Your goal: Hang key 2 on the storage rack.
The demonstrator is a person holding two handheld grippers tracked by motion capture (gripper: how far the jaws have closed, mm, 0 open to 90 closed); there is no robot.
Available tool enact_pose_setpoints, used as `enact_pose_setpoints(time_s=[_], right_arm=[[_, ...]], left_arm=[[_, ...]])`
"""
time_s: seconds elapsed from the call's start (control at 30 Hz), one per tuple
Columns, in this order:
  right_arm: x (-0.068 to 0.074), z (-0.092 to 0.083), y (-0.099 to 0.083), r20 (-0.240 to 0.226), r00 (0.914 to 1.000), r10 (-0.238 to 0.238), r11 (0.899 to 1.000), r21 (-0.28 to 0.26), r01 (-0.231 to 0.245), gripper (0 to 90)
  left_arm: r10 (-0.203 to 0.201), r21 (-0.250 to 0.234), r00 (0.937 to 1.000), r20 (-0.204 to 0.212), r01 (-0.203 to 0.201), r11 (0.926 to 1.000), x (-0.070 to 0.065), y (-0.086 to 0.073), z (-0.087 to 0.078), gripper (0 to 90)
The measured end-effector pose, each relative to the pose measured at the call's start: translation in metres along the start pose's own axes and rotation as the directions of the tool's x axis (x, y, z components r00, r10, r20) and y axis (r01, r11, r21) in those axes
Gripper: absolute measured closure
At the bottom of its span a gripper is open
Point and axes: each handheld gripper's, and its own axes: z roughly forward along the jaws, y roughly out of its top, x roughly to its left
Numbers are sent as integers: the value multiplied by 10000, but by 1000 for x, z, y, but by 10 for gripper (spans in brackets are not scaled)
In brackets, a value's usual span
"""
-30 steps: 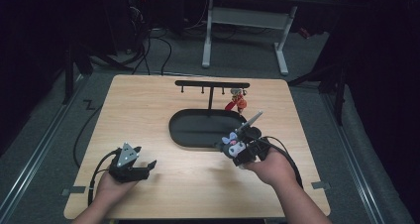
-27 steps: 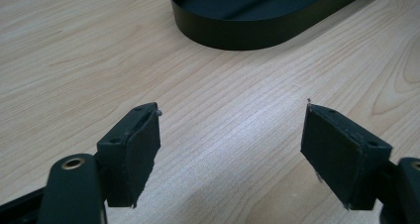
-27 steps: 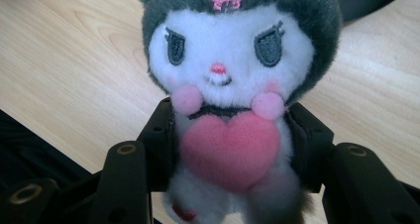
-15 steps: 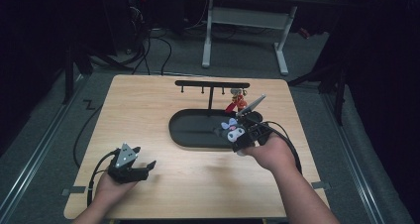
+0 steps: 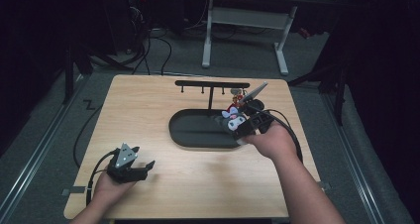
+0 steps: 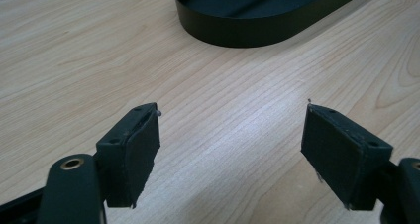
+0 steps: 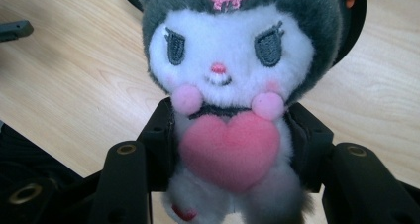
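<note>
Right gripper (image 7: pixel 228 149): jaws about half closed, pads pressed against both flanks of a small plush toy with a white face, dark grey hood and pink felt heart on its chest (image 7: pixel 229 85). The toy sits upright between the jaws, face toward the gripper camera, heart level with the pads, head above them. In the high view the same gripper (image 5: pixel 236 121) holds the toy (image 5: pixel 231 116) above the right end of the black oval metal tray (image 5: pixel 190 136), clear of the tray floor. A person's right hand (image 5: pixel 270 140) grips the tool body from behind; its cable loops off toward the right table edge.

Just behind the toy stands a black T-shaped hook rack (image 5: pixel 212 84), post rising from the tray, crossbar level, with a small red-and-yellow charm (image 5: pixel 236 96) hanging near its right end.

Left gripper (image 6: pixel 232 144): jaws wide apart, nothing between the pads, bare wood below. Tray rim (image 6: pixel 233 33) lies ahead of it, well apart. In the high view this gripper (image 5: pixel 130 165) rests at the near left of the light wooden table (image 5: pixel 143 110), held by the left hand (image 5: pixel 110 187).
</note>
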Motion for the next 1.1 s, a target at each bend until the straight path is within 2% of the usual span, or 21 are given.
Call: enact_pose_setpoints(time_s=[0.1,0.23,0.4,0.6,0.67,0.83,0.9,1.0,1.1], right_arm=[[0,-5,3,-76,9999,-106,9999,-105,105,481],[-2,-16,8,-151,9999,36,9997,-248,-40,481],[-5,-25,18,-89,9998,172,9995,-275,-174,481],[-8,-27,33,23,9994,350,9985,-431,-349,481],[-10,-27,39,-126,9990,422,9978,-507,-428,481],[-9,-29,55,-173,9991,381,9964,-746,-393,481],[-9,-30,61,-50,9993,369,9960,-816,-372,481],[-10,-29,68,-19,9980,628,9925,-1047,-626,481],[-13,-25,73,354,9969,702,9925,-1024,-663,480]], left_arm=[[-246,-95,9997,-14,246,9997,1,0,-3,235],[51,25,10000,-12,-51,10000,-2,1,0,235],[149,114,9999,73,-150,9998,-4,-3,-3,233],[61,64,9999,99,-62,10000,-2,-3,-3,234],[93,95,9999,129,-94,9999,-2,-3,-3,234],[91,85,9999,144,-92,9999,-1,-2,-2,235],[82,82,9998,154,-83,9999,0,-2,-1,235],[103,66,9997,202,-104,9999,-1,-1,0,235],[143,81,9996,242,-145,9999,-2,0,1,236]])
